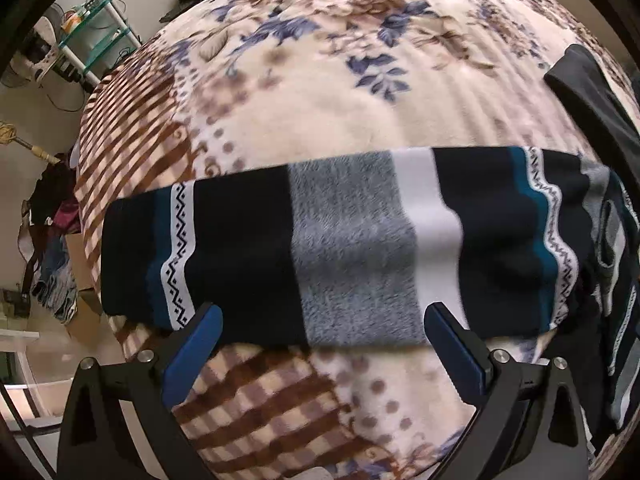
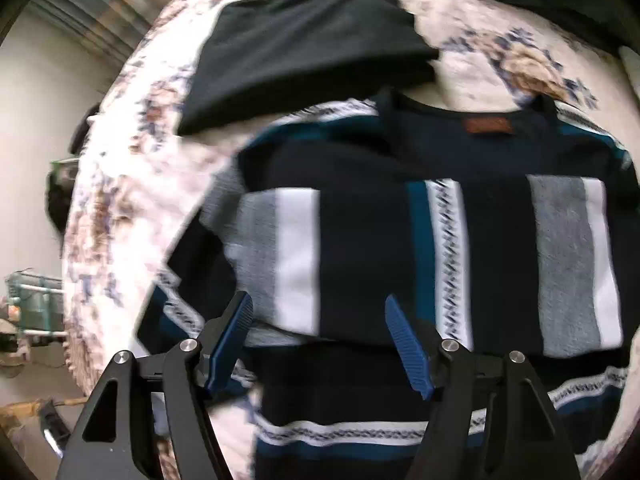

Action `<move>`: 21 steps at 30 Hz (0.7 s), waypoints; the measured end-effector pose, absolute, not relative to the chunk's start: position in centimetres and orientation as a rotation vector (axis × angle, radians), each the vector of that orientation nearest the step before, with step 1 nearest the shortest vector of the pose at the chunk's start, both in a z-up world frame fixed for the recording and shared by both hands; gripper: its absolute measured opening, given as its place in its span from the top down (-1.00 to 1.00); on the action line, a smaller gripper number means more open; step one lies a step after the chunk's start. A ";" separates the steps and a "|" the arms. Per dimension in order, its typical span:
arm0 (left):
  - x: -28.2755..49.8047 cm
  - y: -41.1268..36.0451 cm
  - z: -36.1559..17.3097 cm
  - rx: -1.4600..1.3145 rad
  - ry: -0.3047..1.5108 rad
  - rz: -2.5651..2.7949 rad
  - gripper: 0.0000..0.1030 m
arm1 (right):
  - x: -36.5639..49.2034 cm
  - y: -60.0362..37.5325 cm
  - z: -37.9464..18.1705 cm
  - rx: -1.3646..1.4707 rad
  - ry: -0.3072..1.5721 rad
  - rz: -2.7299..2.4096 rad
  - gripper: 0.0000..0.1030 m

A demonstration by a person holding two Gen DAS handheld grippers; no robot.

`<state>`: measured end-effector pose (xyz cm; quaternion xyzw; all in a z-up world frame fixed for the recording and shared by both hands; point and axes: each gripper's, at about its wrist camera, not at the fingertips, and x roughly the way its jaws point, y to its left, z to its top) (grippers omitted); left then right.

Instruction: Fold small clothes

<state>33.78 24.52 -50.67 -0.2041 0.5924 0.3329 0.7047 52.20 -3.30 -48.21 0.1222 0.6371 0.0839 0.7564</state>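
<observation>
Left wrist view looks down on a floral fleece blanket [image 1: 320, 92] that covers a bed, cream with blue and brown flowers and a brown checked border. A striped sweater [image 1: 352, 248] lies across it; the part seen here is a long band running left to right, navy, grey, white and teal with a zigzag trim. The left gripper [image 1: 322, 318] has its two blue-padded fingers spread wide, their tips at the near edge of this band, with nothing pinched between them. At the right edge a dark grey garment [image 1: 592, 92] lies on the blanket. Off the bed to the left stands a shelf with green glass tiers [image 1: 94, 36], and a heap of clothes [image 1: 52, 240] sits lower down.

Right wrist view, blurred, shows the sweater [image 2: 400, 240] from the other side, with its navy collar and a brown label [image 2: 486, 125] at the far end and striped layers folded over the body. The right gripper [image 2: 318, 306] hovers over the near part of the sweater, fingers parted and holding nothing. The dark grey garment [image 2: 304, 48] lies folded just beyond the collar, on the blanket [image 2: 120, 184]
</observation>
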 end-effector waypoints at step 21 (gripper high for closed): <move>34.4 22.7 -48.9 -0.405 1.297 0.687 -1.00 | 54.0 0.6 -51.5 0.337 1.456 0.304 0.00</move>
